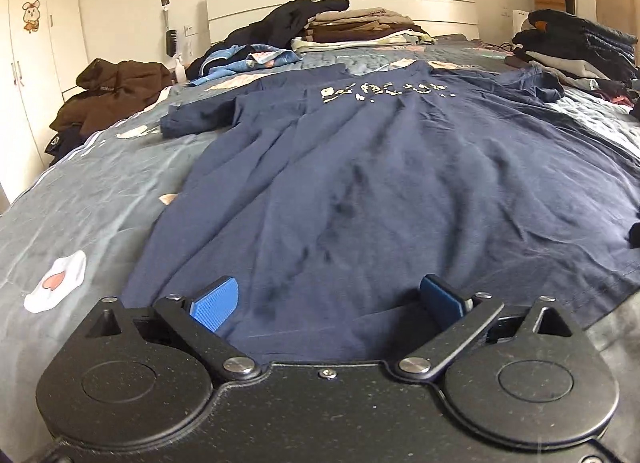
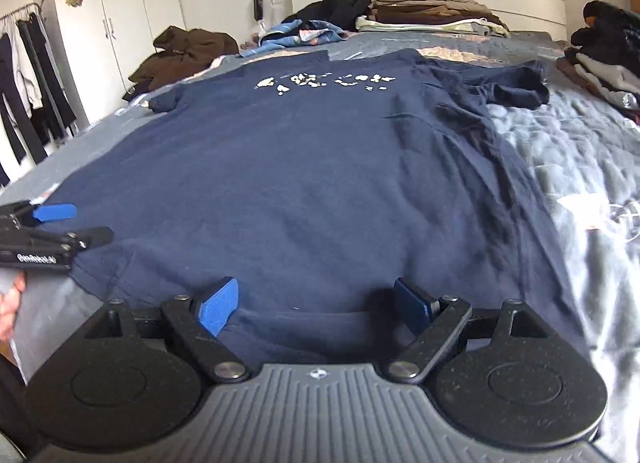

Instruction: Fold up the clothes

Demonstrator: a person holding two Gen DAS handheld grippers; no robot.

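A navy T-shirt [image 1: 380, 183] with a pale chest print lies spread flat on the bed, collar toward the headboard; it also fills the right wrist view [image 2: 300, 183]. My left gripper [image 1: 330, 299] is open, its blue pads wide apart over the shirt's bottom hem near the left side. My right gripper [image 2: 316, 305] is open too, over the hem further right. The left gripper shows in the right wrist view [image 2: 56, 219] at the shirt's left hem corner.
The bed [image 1: 80, 191] has a grey-blue quilt. Folded clothes are stacked by the headboard [image 1: 360, 27] and at the right [image 1: 576, 47]. A brown hoodie [image 1: 116, 91] lies at the left edge. Wardrobe [image 2: 104, 15] and hanging clothes [image 2: 28, 87] stand left.
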